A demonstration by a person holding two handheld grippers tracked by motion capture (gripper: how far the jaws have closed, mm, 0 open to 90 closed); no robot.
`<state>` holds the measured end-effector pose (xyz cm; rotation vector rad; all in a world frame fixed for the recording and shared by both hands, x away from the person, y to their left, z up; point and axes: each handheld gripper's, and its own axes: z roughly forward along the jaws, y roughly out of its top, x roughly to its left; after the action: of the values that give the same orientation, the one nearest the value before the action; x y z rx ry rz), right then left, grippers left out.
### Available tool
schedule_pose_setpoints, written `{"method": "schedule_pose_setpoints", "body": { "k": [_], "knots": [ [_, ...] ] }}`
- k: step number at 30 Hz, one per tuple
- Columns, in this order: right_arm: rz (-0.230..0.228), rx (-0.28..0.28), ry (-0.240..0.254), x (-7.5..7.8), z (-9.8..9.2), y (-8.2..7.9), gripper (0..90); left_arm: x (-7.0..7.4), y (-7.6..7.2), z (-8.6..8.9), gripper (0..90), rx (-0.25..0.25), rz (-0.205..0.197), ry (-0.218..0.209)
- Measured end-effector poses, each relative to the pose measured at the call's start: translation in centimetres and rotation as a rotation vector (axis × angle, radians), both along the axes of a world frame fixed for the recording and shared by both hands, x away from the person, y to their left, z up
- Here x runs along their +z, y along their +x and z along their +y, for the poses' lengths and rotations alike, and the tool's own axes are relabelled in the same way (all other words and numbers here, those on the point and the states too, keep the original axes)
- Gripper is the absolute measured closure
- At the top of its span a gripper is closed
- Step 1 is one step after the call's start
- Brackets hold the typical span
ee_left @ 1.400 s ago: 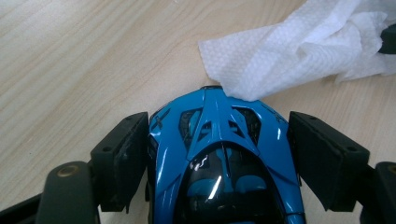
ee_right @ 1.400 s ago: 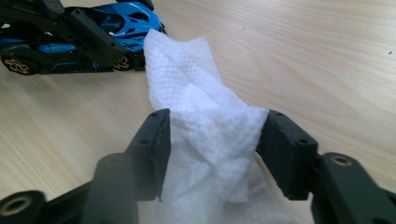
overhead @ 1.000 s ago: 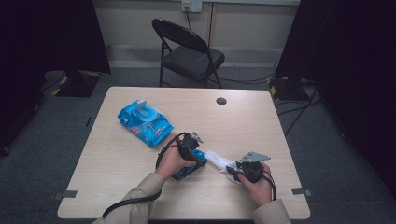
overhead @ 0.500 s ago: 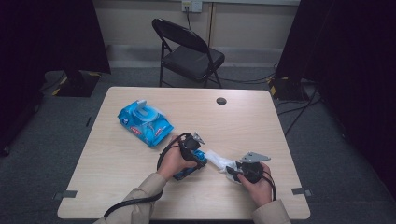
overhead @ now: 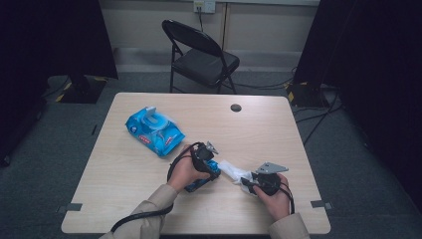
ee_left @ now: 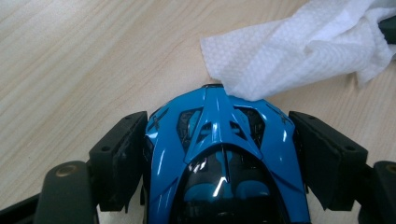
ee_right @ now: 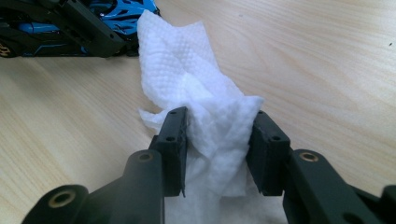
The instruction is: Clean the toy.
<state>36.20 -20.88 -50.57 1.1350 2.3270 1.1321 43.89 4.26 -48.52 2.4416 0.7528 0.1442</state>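
A shiny blue toy car [ee_left: 224, 158] lies on the wooden table [overhead: 124, 199], and my left gripper [ee_left: 222, 135] is shut on its two sides, the car's pointed end facing away. In the high view that left gripper [overhead: 206, 167] sits near the table's front middle over the car [overhead: 201, 181]. A crumpled white wipe [ee_right: 205, 107] is bunched between the pads of my right gripper [ee_right: 219, 135], which is shut on it. The wipe's far end [ee_left: 303, 51] touches the car's tip. From above, the wipe [overhead: 230, 170] stretches between the car and the right gripper [overhead: 247, 181].
A blue pack of wet wipes [overhead: 154, 130] lies at the table's left middle. A small black round disc [overhead: 236, 107] sits near the far edge. A black folding chair [overhead: 201, 55] stands behind the table. Cables trail off the front edge.
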Motion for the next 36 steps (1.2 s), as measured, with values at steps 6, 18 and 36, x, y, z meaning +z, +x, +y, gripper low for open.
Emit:
{"method": "schedule_pose_setpoints", "body": {
  "k": [6, 18, 36],
  "knots": [
    [0.001, -0.001, 0.002, 0.0, 0.0, 0.0, 61.8, 0.0, -0.2, 0.0, 25.4, 0.029, -0.008, -0.015],
    [0.004, 0.001, 0.007, 0.0, -0.1, 0.1, 61.8, 0.9, 0.0, 1.0, 26.2, 0.031, 0.017, -0.076],
    [0.005, -0.004, 0.009, 0.0, 0.0, 0.0, 61.9, 3.4, -0.2, 3.0, 26.4, 0.050, -0.014, -0.196]
  ]
}}
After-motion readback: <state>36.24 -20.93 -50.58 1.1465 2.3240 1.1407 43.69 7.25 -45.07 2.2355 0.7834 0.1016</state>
